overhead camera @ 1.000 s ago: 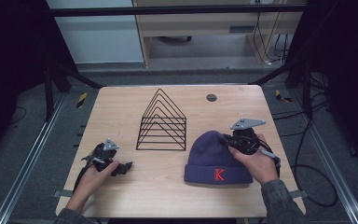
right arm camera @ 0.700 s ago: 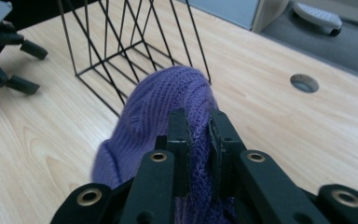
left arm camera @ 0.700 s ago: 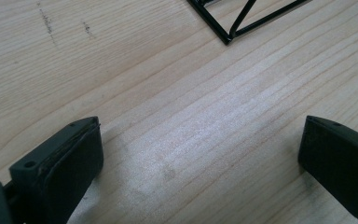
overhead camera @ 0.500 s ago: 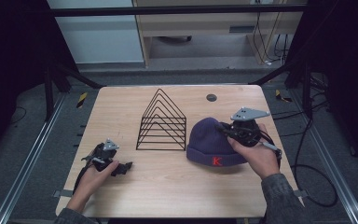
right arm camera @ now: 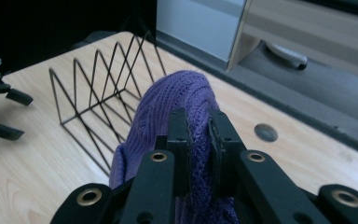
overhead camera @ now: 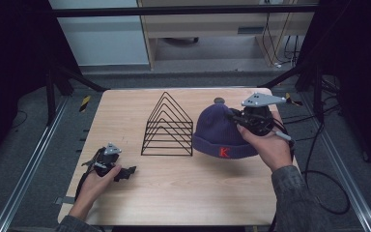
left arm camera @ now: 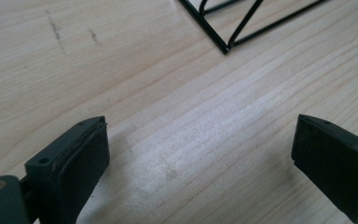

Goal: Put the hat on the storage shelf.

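The right gripper (overhead camera: 239, 122) is clamping a fold of the purple beanie (overhead camera: 217, 133), its jaws pinched narrow on the knit near the crown, as the right gripper view is showing with the wool bulging above the pads (right arm camera: 179, 126). The beanie (right arm camera: 177, 107) is hanging from that grip over the right half of the table (overhead camera: 183, 193), its brim with the red K facing the person and sitting just beside the wire rack (overhead camera: 168, 125), which is standing upright at the table's centre. Whether the brim is touching the wood or clearing it cannot be told from the high view. The left gripper (overhead camera: 125, 172) is resting low on the near left of the table, jaws standing wide with nothing between them, and the left gripper view is showing bare wood and one corner of the rack (left arm camera: 242, 23). Judgement: the pickup is looking complete and the carry is under way; placing the beanie, seemingly on or over the rack, is remaining, as is the release. A small dark disc (overhead camera: 218, 100) is lying behind the beanie.
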The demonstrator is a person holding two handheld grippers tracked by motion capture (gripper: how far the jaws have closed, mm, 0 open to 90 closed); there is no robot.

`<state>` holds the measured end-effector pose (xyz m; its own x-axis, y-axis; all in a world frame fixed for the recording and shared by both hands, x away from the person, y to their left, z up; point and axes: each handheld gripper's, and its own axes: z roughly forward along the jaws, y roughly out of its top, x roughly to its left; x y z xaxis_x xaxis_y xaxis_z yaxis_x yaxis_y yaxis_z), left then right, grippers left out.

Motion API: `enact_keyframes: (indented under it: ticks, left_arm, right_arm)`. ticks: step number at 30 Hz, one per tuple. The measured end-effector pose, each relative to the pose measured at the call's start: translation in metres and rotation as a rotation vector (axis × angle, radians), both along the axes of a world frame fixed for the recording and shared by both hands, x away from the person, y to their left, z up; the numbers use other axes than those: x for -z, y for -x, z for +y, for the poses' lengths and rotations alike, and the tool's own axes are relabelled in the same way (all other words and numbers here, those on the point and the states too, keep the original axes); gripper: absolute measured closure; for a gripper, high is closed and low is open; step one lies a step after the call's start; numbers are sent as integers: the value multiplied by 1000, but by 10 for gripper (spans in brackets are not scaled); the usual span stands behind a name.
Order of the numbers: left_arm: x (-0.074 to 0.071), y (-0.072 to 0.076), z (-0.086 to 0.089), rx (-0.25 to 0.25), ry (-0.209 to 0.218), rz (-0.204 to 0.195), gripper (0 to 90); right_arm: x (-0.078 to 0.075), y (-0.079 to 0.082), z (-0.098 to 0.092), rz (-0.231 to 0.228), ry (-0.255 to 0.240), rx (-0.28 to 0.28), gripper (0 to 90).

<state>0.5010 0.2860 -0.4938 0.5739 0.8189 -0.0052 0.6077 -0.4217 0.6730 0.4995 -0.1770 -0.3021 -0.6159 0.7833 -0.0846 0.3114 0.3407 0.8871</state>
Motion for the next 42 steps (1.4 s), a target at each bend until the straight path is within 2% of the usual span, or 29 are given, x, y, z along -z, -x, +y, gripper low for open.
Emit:
enact_keyframes:
  ticks: [3,6,7,11,13,17,20,25,28,32,37,42]
  left_arm:
    - [-4,2,3,-14,23,-16,40]
    - [-5,3,4,-12,36,-20,42]
    - [-10,5,4,-14,54,-39,48]
    - [-17,10,1,10,49,-66,63]
    - [-21,10,1,6,71,-79,66]
    - [-44,10,7,7,113,-117,70]
    - [-59,8,12,12,106,-134,70]
    - [-93,-3,13,30,144,-161,71]
    - [-109,-12,7,41,134,-183,73]
    - [-129,-22,1,60,152,-206,73]
    - [-150,-38,-5,73,156,-212,74]
    - [-162,-49,-12,109,145,-215,79]
  right_arm:
    - [-18,-4,2,-28,1,11,808]
    - [-25,-7,3,-37,4,14,808]
    - [-28,-9,4,-42,-2,14,808]
    - [-34,-11,4,-57,-23,18,808]
    - [-36,-12,5,-67,-40,21,808]
    - [-39,-12,6,-80,-57,37,808]
    - [-47,-13,8,-87,-59,50,808]
    - [-62,-21,11,-111,-64,63,808]
    - [-68,-26,15,-118,-72,64,808]
    - [-77,-33,20,-134,-92,64,807]
    - [-87,-40,34,-153,-102,64,807]
    - [-87,-49,44,-149,-113,53,807]
